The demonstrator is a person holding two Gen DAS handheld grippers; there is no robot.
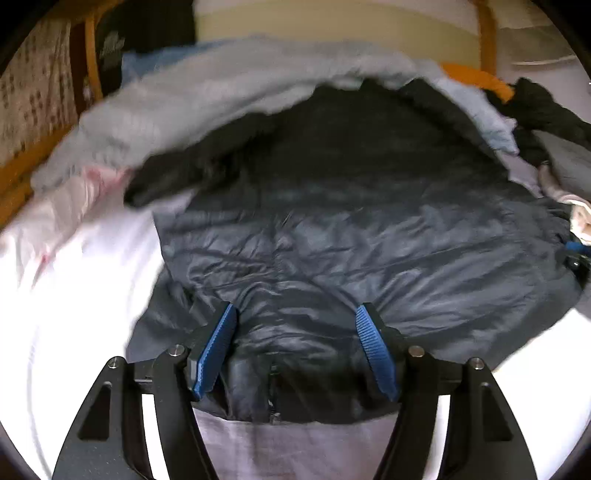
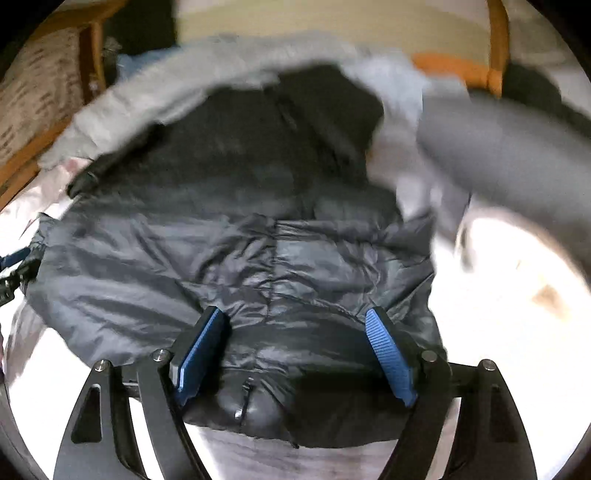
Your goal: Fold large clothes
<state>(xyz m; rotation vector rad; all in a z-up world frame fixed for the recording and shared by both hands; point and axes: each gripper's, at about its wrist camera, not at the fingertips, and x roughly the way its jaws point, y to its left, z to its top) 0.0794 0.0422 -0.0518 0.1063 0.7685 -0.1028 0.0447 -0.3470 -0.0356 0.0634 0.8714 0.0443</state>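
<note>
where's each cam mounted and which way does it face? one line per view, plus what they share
Left wrist: on the left gripper, looking forward and down between its open blue-padded fingers at the dark navy puffer jacket on the white bed sheet.
Right wrist: on the right gripper, same tilt, blue-padded fingers open over the jacket's near hem.
Shared: the jacket, the sheet, the pale grey fleecy garment behind it, the wooden bed frame.
</note>
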